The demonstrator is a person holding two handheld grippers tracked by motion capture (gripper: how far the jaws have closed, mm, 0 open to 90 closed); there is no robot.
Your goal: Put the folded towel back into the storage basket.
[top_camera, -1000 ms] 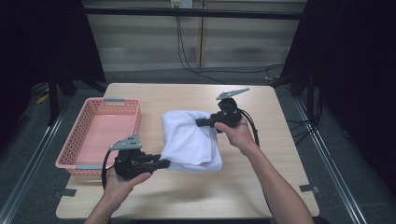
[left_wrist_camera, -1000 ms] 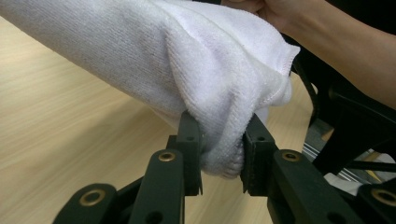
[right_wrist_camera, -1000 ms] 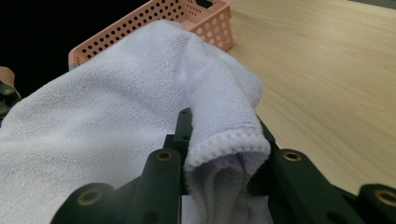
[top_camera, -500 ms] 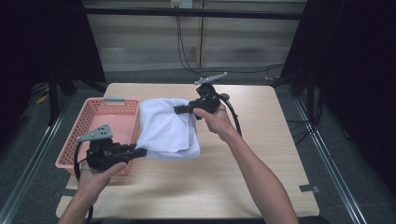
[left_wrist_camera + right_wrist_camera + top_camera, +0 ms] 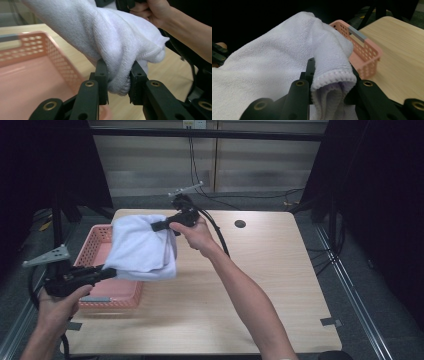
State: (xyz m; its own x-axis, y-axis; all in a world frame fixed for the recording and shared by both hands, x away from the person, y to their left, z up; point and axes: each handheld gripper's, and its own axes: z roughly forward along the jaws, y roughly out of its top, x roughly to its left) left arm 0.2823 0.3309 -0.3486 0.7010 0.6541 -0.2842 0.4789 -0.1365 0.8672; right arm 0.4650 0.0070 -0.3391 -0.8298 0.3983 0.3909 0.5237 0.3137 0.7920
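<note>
Left gripper (image 5: 102,273): nearest to me, in my left hand (image 5: 55,305) at the worktop's near-left edge; its jaws are clamped on one bunched end of the towel.
Towel (image 5: 142,247): one white folded terry towel, lifted off the worktop and slung between my two grippers, hanging over the basket's right side. I judge I hold it at two ends so the fold keeps its shape on the way over.
Basket (image 5: 97,290): one pink perforated plastic basket at the worktop's left edge, its floor bare where I can see it. I take it as the drop spot, which is why the towel sits above it.
Right gripper (image 5: 159,225): farther off, in my right hand (image 5: 195,232) reaching across from the right; its jaws are clamped on the towel's far folded end, hem showing between them.
Worktop (image 5: 260,270): one light wooden surface, with a dark round hole near its far edge.
Count: two grippers, one towel, one basket.
</note>
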